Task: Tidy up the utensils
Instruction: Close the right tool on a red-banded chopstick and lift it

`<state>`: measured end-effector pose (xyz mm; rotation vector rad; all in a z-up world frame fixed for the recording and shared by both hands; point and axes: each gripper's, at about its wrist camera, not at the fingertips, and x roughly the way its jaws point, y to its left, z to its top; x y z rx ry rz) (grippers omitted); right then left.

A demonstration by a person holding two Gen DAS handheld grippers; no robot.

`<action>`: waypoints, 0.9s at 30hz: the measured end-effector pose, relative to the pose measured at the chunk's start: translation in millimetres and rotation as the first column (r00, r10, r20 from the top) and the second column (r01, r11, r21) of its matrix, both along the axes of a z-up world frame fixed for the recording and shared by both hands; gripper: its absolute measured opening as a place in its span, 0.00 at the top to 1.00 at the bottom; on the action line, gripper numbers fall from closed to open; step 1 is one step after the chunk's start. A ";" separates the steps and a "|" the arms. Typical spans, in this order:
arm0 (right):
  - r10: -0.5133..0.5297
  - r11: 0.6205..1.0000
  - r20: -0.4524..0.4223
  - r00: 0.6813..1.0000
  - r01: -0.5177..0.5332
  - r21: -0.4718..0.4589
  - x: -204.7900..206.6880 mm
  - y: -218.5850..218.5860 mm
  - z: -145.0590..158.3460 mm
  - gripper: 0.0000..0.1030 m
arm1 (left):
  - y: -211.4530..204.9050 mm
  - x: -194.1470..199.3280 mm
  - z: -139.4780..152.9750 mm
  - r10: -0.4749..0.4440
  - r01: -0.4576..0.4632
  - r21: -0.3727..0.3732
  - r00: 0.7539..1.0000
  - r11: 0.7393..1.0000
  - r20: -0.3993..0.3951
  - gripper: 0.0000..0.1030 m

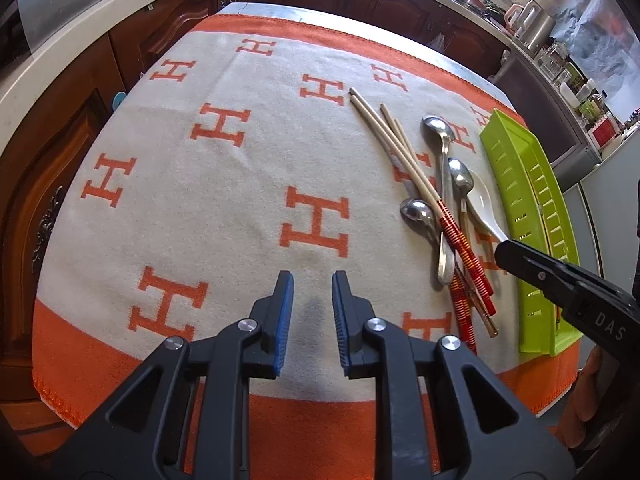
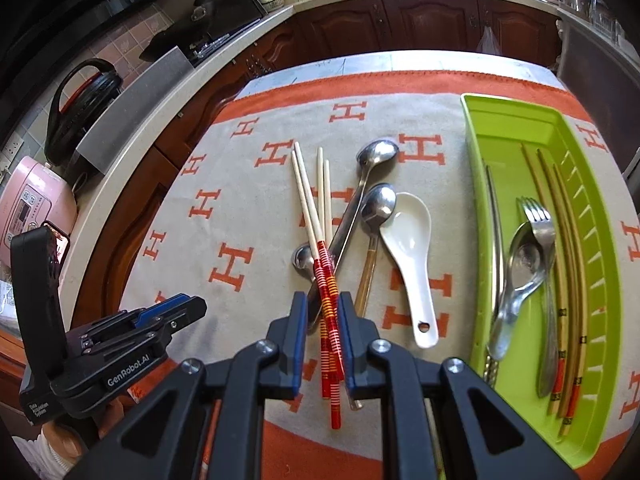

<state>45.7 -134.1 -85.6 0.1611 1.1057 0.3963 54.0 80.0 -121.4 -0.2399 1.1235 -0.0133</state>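
right gripper (image 2: 323,328) jaws are set apart astride red-handled chopsticks (image 2: 328,320), contact seemingly unmade; left gripper (image 1: 312,320) jaws are held apart.

The cloth under my work is a pale grey woollen blanket (image 2: 256,200) with a broad orange border and rows of orange H letters. On it lie pale wooden chopsticks (image 2: 310,204) whose handle ends are wrapped in red with orange and white stripes, three shiny silver metal spoons (image 2: 378,152), and a glossy white ceramic soup spoon (image 2: 406,236). Beside them sits a lime-green slotted plastic tray (image 2: 516,120). My black left gripper (image 1: 312,300) and black right gripper (image 2: 323,312) both carry blue finger pads (image 1: 285,312). Behind runs dark reddish-brown carved cabinetry (image 2: 432,24).
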 end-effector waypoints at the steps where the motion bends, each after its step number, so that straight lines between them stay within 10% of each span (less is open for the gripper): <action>1: -0.001 1.000 -0.008 1.000 0.001 -0.002 2.4 0.9 -2.9 0.86 | 0.8 0.7 -1.7 0.000 0.000 -0.001 1.000 1.000 -0.004 0.84; 27: 0.091 0.996 -0.022 0.996 -0.091 0.014 12.1 37.0 -18.0 0.95 | 15.2 10.9 -16.4 0.016 -0.017 -0.046 1.000 0.999 -0.024 0.83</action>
